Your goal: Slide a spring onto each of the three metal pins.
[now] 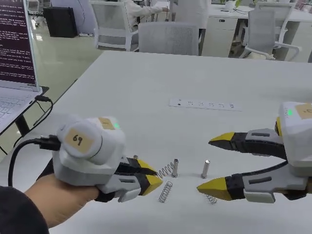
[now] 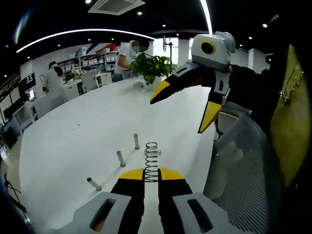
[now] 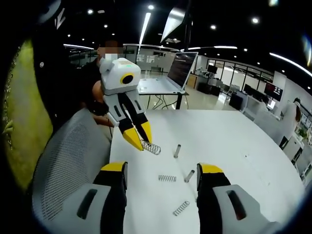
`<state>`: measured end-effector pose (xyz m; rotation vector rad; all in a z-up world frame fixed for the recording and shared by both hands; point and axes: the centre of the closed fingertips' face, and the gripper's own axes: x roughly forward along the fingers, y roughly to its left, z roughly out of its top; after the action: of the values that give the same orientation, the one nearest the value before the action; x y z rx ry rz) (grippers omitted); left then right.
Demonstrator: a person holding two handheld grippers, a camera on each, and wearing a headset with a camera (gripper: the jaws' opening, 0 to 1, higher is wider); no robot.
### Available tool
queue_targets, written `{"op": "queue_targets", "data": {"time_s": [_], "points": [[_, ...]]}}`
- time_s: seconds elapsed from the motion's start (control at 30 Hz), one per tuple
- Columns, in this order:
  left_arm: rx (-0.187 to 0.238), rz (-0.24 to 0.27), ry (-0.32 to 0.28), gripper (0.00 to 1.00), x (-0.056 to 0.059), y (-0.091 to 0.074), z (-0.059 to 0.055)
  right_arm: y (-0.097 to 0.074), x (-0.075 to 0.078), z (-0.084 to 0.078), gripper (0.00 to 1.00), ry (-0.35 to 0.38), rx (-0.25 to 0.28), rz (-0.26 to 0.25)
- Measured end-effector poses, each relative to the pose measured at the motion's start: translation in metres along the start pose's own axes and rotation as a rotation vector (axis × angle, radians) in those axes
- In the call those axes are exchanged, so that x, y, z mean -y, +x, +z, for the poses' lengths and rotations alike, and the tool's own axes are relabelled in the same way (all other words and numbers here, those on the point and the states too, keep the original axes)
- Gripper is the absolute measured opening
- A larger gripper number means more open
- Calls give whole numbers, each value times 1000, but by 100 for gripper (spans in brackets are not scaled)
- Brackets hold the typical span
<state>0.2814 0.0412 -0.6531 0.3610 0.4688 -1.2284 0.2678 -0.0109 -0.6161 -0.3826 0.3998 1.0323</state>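
I am pinching a spring (image 2: 151, 158) by one end in my left tool (image 1: 155, 177), close beside the middle pin (image 1: 175, 167).

My right tool (image 2: 178, 115) is hanging spread and empty over the counter (image 1: 146, 87), near another pin (image 1: 205, 168). Two loose springs are lying flat nearby, one (image 1: 165, 191) just ahead of my left tool and one (image 1: 211, 198) under the right tool's lower jaw. The held spring is lying nearly sideways while the pin is standing upright. If I am not tipping it square, its coil mouth may catch the pin top, flex and spring out of the pinch, or push the pin over.
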Motion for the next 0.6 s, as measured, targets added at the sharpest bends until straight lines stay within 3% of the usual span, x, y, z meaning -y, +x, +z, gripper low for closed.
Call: {"op": "queue_targets", "data": {"time_s": [0.07,0.6], "points": [[1,-33,29,1,6,0,1,1,-4,0,51,-7,-7,18],[22,-145,91,1,32,4,9,10,-28,-5,27,-31,-37,134]]}}
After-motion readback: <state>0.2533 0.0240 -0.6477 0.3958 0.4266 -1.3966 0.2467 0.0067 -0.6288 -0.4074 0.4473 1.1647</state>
